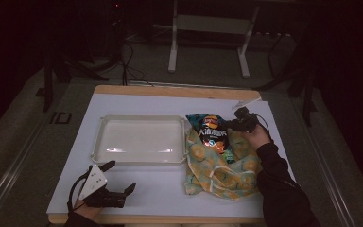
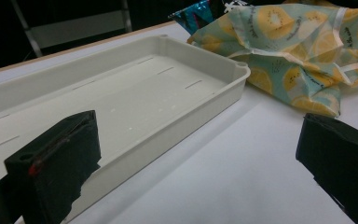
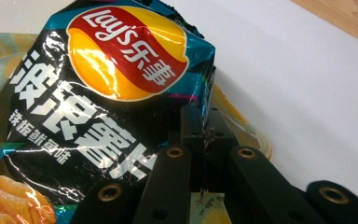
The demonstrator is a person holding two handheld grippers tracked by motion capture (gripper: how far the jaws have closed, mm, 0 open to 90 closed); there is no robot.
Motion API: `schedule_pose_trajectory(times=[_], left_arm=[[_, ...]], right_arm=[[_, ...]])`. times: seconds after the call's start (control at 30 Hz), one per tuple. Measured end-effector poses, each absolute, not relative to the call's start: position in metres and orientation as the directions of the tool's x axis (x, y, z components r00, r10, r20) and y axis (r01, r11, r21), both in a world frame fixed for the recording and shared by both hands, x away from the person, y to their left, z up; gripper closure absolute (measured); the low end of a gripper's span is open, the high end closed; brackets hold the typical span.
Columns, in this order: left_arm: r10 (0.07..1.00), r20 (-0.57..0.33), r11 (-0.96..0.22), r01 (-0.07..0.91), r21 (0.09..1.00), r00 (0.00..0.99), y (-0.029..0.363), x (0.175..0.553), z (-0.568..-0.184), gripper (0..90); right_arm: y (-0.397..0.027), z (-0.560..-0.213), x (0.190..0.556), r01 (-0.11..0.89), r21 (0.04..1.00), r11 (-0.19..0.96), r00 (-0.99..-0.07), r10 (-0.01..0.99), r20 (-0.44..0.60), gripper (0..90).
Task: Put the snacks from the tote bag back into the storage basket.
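The right gripper (image 1: 238, 122) jaws clamp the glossy black-and-teal crisp bag's (image 3: 98, 93) edge; the left gripper (image 1: 118, 177) jaws stand apart beside the shallow cream plastic tray (image 1: 101, 142)

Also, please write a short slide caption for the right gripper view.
Right gripper shut on the edge of a Lay's chip bag lying over a lemon-print cloth bag.

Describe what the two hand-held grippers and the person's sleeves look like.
Both are black. The left hand-held gripper carries a pale grey three-cornered plate on top and trails a black cable; its jaws are blocky and matte. The right hand-held gripper has black linkage bars with brass-coloured rivets. The person's right arm wears a dark long sleeve.
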State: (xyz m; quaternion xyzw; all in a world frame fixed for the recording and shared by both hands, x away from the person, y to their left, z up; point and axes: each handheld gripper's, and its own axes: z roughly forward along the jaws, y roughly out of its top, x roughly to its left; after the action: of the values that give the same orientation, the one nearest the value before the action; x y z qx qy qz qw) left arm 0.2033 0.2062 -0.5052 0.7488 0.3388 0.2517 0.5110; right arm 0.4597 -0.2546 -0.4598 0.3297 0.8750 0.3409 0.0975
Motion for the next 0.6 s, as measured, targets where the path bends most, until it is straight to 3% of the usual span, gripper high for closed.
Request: schedule_pose_trajectory(times=[0.6], left_arm=[[0.768,0.036,-0.251,0.249,0.935,0.64,0.205,0.204,-0.505,0.2]], right_arm=[[-0.275,-0.419,0.428,0.44,0.756,0.485,-0.764,0.645,0.031,89.9]])
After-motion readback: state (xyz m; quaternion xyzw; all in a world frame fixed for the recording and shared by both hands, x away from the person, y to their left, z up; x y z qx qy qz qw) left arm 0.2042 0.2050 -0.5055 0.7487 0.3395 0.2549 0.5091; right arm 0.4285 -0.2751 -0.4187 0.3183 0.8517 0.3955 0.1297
